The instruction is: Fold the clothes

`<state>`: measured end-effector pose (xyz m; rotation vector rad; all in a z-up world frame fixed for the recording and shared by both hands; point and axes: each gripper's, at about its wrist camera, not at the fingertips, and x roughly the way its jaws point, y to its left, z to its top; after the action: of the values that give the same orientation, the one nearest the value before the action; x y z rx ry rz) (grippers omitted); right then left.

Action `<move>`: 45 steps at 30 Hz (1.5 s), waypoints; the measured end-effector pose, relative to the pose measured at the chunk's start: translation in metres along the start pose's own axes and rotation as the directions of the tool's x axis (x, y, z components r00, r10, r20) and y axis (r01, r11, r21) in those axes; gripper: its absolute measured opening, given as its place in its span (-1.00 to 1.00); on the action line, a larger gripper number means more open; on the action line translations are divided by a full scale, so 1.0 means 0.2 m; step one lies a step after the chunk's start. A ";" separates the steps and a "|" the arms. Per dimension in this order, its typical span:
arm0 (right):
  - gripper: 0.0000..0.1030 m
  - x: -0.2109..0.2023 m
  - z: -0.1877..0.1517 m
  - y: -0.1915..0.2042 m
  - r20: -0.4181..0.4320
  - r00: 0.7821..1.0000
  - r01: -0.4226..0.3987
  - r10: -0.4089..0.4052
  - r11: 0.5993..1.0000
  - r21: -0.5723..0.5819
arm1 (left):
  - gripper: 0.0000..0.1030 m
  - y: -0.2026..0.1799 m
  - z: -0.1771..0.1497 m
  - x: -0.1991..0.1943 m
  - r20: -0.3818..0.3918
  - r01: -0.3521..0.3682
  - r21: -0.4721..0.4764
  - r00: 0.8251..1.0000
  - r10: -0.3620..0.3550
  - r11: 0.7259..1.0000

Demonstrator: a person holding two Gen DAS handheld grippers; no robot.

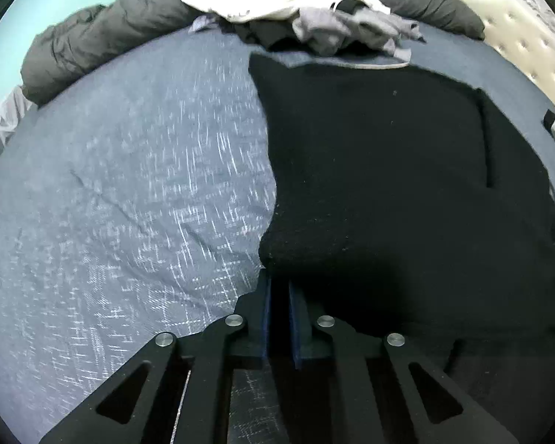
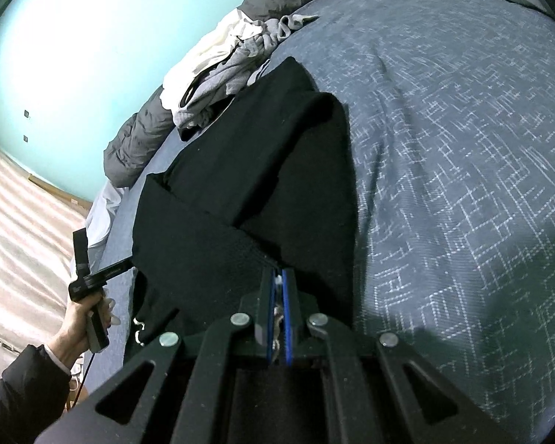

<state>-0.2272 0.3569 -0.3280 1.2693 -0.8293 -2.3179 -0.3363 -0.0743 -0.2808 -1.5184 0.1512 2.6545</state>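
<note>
Black garment (image 1: pixel 388 170) on the bed, its edges pinched in both grippers.

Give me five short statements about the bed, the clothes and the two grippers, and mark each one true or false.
1. The black garment lies on a blue patterned bedspread. True.
2. The right gripper stands wide open above the bed. False: it is shut on the black garment.
3. A pile of white and grey clothes sits beyond the black garment. True.
4. The left gripper holds a white shirt. False: it is closed at the black garment's edge.
5. The wall is red. False: it is pale turquoise.
</note>
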 end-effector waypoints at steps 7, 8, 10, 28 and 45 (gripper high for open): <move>-0.94 0.00 0.00 0.02 -0.008 1.000 -0.005 0.005 1.000 -0.025 | -0.89 0.14 -0.09 -0.03 0.031 0.031 -0.160 0.999 -0.026 0.987; -0.94 0.01 0.00 0.03 -0.010 1.000 -0.006 0.006 0.999 -0.032 | -0.89 0.15 -0.10 -0.02 0.026 0.033 -0.171 0.999 -0.029 0.985; -0.94 0.01 -0.01 0.05 -0.013 1.000 0.003 -0.004 0.999 -0.050 | -0.89 0.16 -0.09 0.01 0.013 0.040 -0.193 0.999 -0.038 0.980; -0.23 -0.09 0.08 0.04 0.102 0.993 0.056 -0.052 0.998 -0.039 | -0.09 0.11 0.21 -0.08 0.062 0.087 -0.179 0.995 -0.077 0.980; -0.23 0.04 0.14 0.04 0.060 0.998 -0.002 0.007 0.995 -0.097 | -0.80 0.27 0.55 0.36 0.057 0.207 -0.315 0.978 -0.199 0.926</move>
<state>-0.2549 0.3542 -0.3164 1.1605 -0.7283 -2.3731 -0.4724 -0.1131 -0.2843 -1.4849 -0.4375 2.6200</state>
